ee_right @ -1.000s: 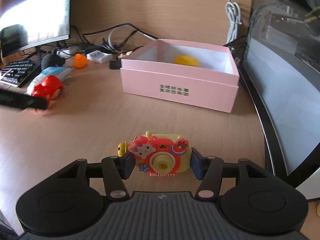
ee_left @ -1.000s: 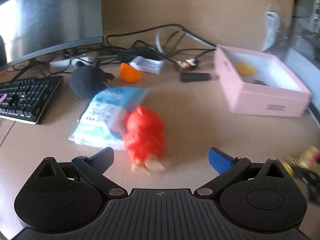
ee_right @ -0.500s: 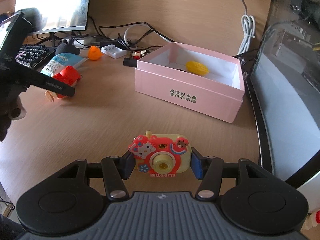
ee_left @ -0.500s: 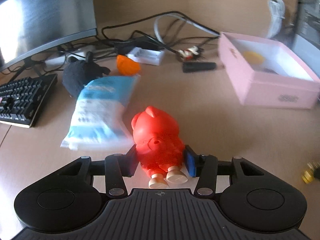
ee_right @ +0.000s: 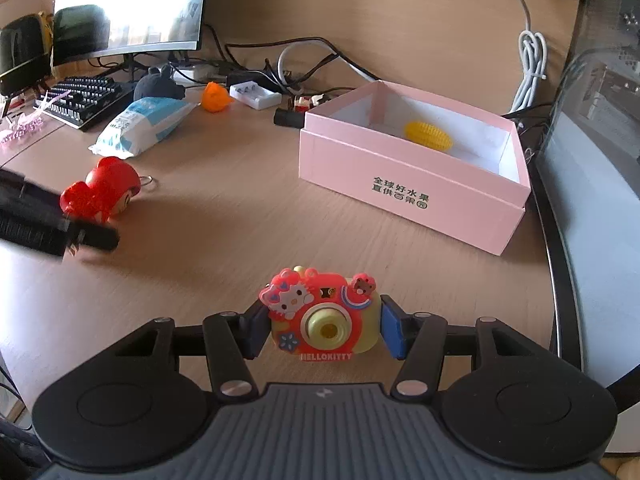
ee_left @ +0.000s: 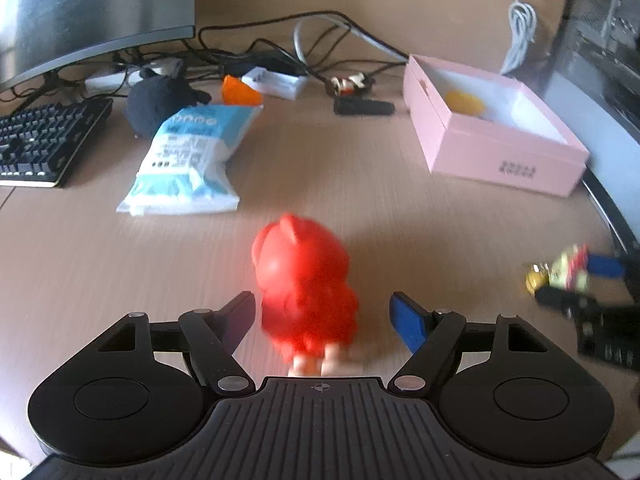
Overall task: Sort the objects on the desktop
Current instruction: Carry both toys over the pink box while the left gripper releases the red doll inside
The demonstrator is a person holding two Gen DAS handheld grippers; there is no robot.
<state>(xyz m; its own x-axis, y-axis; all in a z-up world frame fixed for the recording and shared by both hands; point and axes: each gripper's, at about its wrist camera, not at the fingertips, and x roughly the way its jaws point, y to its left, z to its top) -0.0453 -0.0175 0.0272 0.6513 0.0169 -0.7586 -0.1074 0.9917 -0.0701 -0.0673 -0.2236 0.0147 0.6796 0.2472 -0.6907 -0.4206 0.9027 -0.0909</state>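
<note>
the left tongs are matte black plastic: a ribbed grey-black central plate with a small crosshair mark at its top edge, flanked by two rounded housings, each with a shallow circular disc moulded in. angled link arms run forward from silver pivot screws, with triangular cut-outs in the outer arms. one finger pad is bright blue, the other looks dark. the right tongs share the same build, with a ribbed plate bearing a small pale emblem, silver screws, and blue-faced pads.
</note>
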